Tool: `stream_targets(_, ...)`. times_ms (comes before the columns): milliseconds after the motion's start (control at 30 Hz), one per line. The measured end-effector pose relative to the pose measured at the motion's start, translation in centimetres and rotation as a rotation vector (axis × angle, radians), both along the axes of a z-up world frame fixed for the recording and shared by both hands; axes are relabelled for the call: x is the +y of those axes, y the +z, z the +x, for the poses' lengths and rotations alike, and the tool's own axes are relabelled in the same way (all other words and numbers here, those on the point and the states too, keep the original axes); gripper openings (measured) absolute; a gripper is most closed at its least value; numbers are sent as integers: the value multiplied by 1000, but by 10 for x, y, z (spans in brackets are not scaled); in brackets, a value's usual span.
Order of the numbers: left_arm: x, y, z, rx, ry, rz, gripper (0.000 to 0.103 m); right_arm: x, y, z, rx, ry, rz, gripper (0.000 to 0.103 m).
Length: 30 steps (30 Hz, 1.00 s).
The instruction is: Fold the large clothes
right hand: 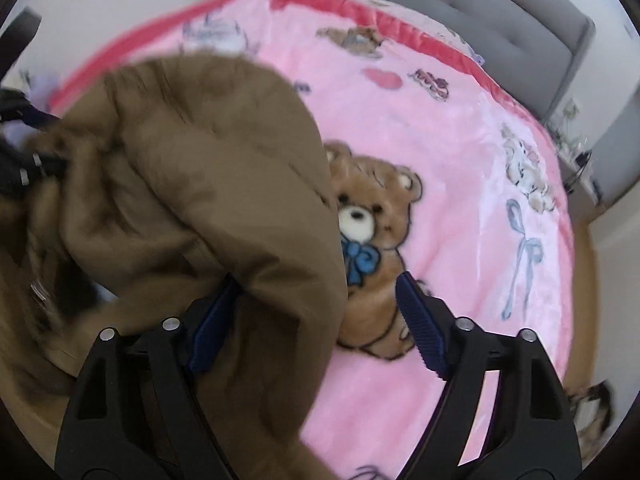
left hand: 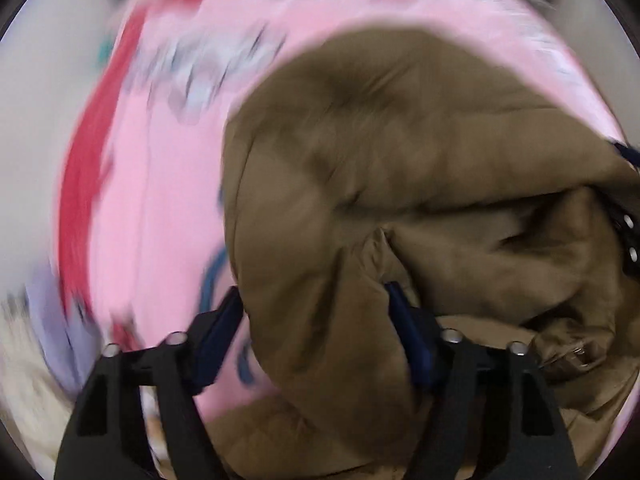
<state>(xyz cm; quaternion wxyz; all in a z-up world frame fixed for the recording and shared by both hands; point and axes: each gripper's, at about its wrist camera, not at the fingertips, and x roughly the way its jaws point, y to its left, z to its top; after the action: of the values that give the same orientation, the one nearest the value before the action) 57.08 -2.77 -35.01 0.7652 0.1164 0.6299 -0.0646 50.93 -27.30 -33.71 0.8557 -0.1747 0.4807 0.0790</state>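
Observation:
A large brown padded garment (left hand: 380, 184) lies bunched on a pink blanket (left hand: 168, 184). My left gripper (left hand: 316, 300) is open, and a thick fold of the garment fills the space between its blue pads (left hand: 408, 328). My right gripper (right hand: 320, 292) is open too; the garment (right hand: 192, 184) drapes over its left pad (right hand: 212, 320), and its right pad (right hand: 420, 320) is bare over the blanket (right hand: 440, 128). The right gripper shows at the right edge of the left wrist view (left hand: 628, 240), and the left gripper at the left edge of the right wrist view (right hand: 24, 168). Both views are blurred.
The blanket has a red border (right hand: 360, 20) and a teddy bear print (right hand: 376, 216). A grey padded headboard (right hand: 500, 20) stands behind the bed. White walls (right hand: 100, 0) flank it, and wooden floor (right hand: 588, 264) runs along the right side.

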Motion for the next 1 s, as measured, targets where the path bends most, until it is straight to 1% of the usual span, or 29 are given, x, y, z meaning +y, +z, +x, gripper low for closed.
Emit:
stream_targets(33, 15, -8, 0, 39, 82, -78, 54, 1, -6, 1, -1, 5, -18, 48)
stream_targets(67, 23, -9, -1, 44, 124, -126, 45, 1, -12, 2, 26, 3, -10, 22)
stream_targets(100, 31, -11, -3, 40, 160, -154, 33, 0, -17, 6, 59, -10, 16, 12)
stream_targets(133, 34, -11, -4, 37, 175, -158, 28, -3, -18, 8, 71, -40, 26, 10)
stream_targets(167, 39, -7, -6, 13, 196, -153, 23, -9, -12, 7, 54, -103, 58, 6)
stream_targets(200, 43, -2, -8, -16, 211, -152, 20, -15, -1, 4, 18, -144, 124, 5)
stream_targets(233, 50, 7, -13, -63, 230, -164, 19, -24, 14, -4, -43, -186, 203, 4)
stream_targets(267, 55, 11, -18, -86, 243, -169, 18, -32, 28, -13, -87, -206, 276, 3)
stream_targets(300, 62, 14, -25, -95, 260, -178, 18, -36, 35, -19, -111, -215, 303, 3)
stream_targets(333, 69, 17, -33, -105, 279, -200, 18, -39, 45, -29, -138, -221, 315, 2)
stream_targets(367, 80, 20, -45, -117, 310, -234, 17, -42, 56, -46, -166, -200, 332, 2)
stream_targets(433, 98, 25, -71, -133, 364, -306, 18, -43, 68, -77, -218, -168, 323, 2)
stream_targets(467, 109, 23, -89, -129, 393, -361, 19, -43, 70, -100, -246, -135, 311, 2)
stream_targets(500, 114, 17, -101, -110, 404, -387, 22, -41, 68, -113, -252, -124, 294, 2)
stream_targets(533, 114, 9, -106, -82, 400, -391, 23, -39, 61, -124, -244, -118, 269, 3)
stream_targets(567, 117, 2, -112, -85, 387, -396, 27, -35, 53, -135, -236, -113, 237, 3)
stream_targets(600, 120, 1, -119, -112, 365, -401, 31, -30, 47, -144, -243, -107, 205, 3)
stream_targets(633, 121, 5, -123, -154, 341, -402, 35, -28, 43, -151, -257, -109, 177, 3)
stream_targets(667, 121, 14, -128, -211, 304, -388, 40, -27, 42, -156, -270, -116, 170, 3)
stream_targets(700, 119, 20, -131, -245, 256, -363, 40, -26, 44, -159, -280, -118, 171, 3)
stream_targets(733, 107, 30, -135, -296, 158, -278, 40, -27, 48, -164, -305, -120, 171, 3)
stream_targets(800, 85, 37, -135, -334, 6, -111, 40, -23, 54, -166, -318, -110, 163, 3)
stream_targets(833, 73, 37, -133, -336, -74, -19, 40, -21, 55, -164, -312, -108, 147, 3)
stream_targets(867, 69, 40, -126, -334, -103, 5, 40, -20, 56, -163, -310, -104, 143, 3)
stream_targets(900, 68, 41, -121, -322, -116, 2, 40, -19, 58, -162, -308, -102, 139, 3)
stream_targets(933, 68, 46, -116, -312, -128, -30, 40, -16, 59, -163, -307, -101, 136, 3)
stream_targets(1000, 69, 63, -108, -343, -147, -114, 40, -15, 61, -157, -294, -103, 132, 3)
